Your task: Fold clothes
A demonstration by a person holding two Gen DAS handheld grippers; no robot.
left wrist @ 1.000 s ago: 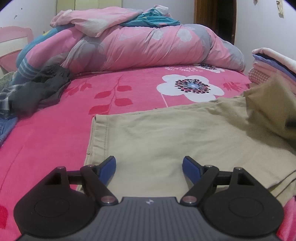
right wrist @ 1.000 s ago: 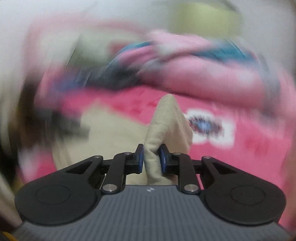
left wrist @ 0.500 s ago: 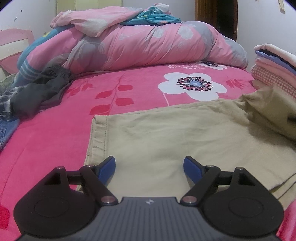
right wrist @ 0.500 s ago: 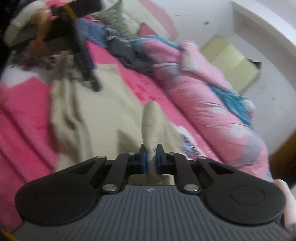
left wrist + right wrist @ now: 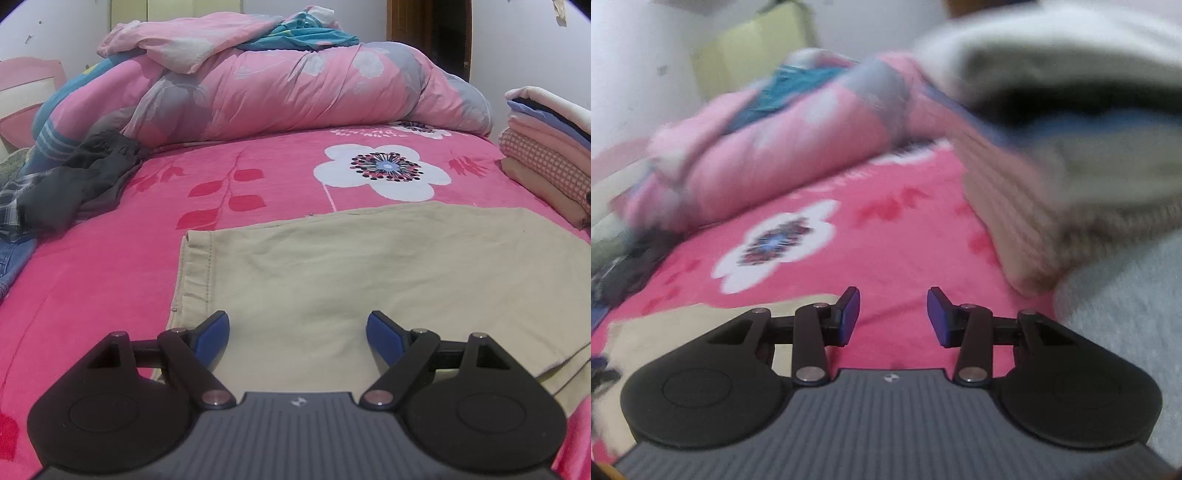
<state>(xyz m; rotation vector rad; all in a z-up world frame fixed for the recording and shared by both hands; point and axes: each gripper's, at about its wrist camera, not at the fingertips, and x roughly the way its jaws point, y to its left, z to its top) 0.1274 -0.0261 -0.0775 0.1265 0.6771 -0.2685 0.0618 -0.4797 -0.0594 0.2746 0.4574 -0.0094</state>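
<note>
Beige trousers (image 5: 369, 266) lie flat and folded on the pink floral bedspread (image 5: 110, 280). My left gripper (image 5: 297, 332) is open and empty, low over the trousers' near edge beside the hem. My right gripper (image 5: 892, 314) is open and empty over bare bedspread (image 5: 886, 229); a corner of the beige trousers (image 5: 683, 325) shows at its lower left. That view is blurred by motion.
A rolled pink quilt (image 5: 295, 85) lies across the back of the bed. Dark unfolded clothes (image 5: 74, 184) are heaped at the left. A stack of folded clothes (image 5: 546, 147) stands at the right, and looms close in the right wrist view (image 5: 1071, 166).
My right gripper has let go of the beige trouser leg and opened, then swung right toward the folded stack. The raised fold at the right now lies flat. My left gripper has stayed put.
</note>
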